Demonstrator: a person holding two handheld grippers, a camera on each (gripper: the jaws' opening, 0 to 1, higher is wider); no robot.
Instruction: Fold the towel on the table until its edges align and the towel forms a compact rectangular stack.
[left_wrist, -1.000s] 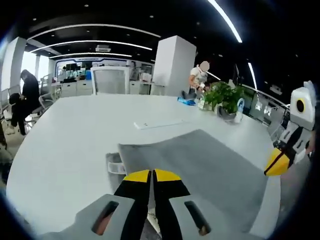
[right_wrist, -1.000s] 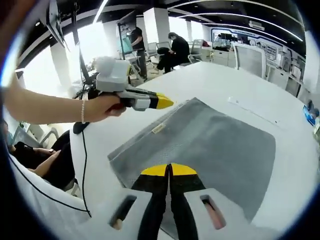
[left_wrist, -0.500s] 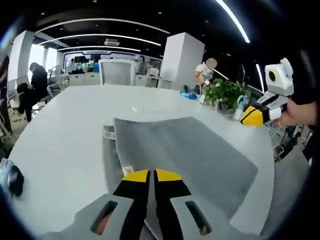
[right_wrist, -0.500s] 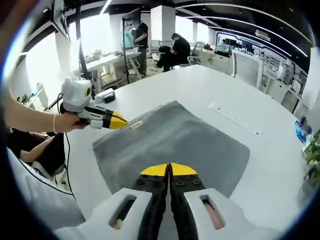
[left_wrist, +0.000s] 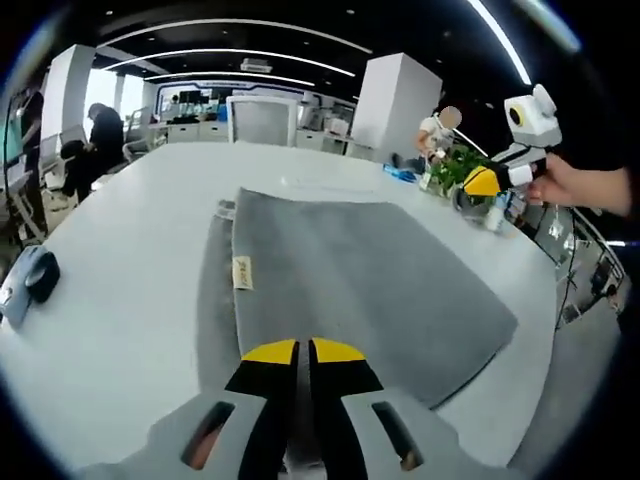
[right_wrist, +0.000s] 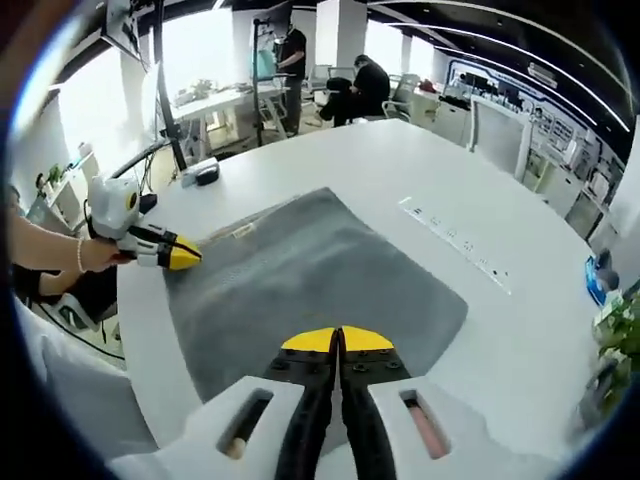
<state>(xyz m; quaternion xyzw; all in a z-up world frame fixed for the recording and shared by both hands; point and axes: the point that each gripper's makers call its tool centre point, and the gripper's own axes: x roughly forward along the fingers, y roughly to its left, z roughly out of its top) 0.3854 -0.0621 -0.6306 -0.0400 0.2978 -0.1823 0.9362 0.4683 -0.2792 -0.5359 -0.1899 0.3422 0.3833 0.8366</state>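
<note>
The left gripper (left_wrist: 298, 352) and right gripper (right_wrist: 338, 340), both pinched closed, seemingly on the near edge of the grey towel (left_wrist: 360, 285), held it over the white bench (left_wrist: 120, 300); matching their height and pull would likely keep edges aligned.

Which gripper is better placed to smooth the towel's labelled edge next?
Left, probably. The left gripper sits low over the towel, with the label just ahead of its closed jaws. The right gripper is at the opposite side of the towel, farther from that edge.
</note>
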